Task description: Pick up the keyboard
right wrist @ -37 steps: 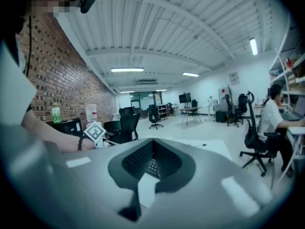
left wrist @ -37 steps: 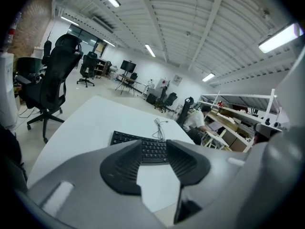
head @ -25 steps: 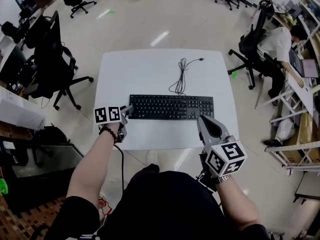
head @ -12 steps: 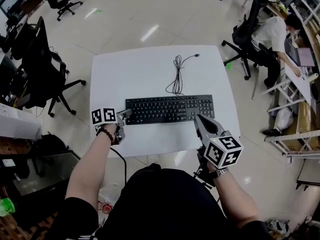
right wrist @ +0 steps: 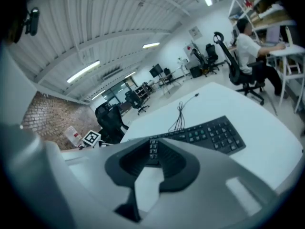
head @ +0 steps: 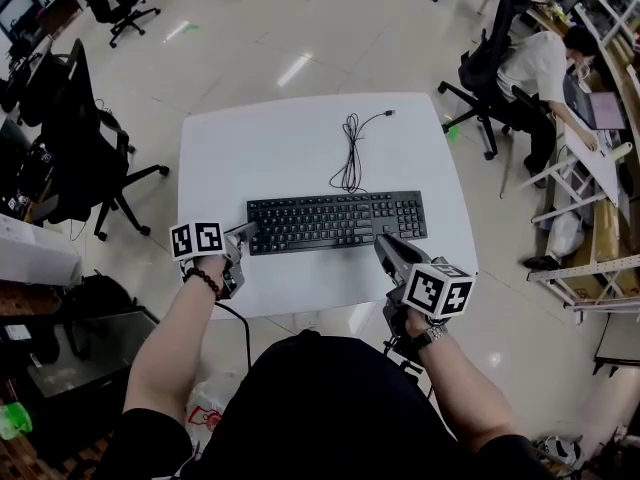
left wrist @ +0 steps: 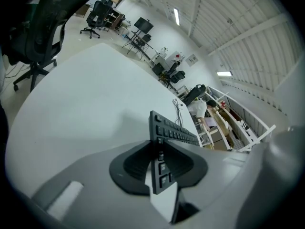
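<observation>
Whether the right gripper touches the keyboard is hard to tell. Its jaws, just opening, stand slightly apart and empty. The left gripper, jaws just closing, pinches the keyboard's left end. The keyboard is black and lies flat mid-table, with its cable behind.

black short-sleeved top, bead bracelet on the left wrist, watch on the right; grey left gripper and right gripper bear black-and-white marker cubes.
</observation>
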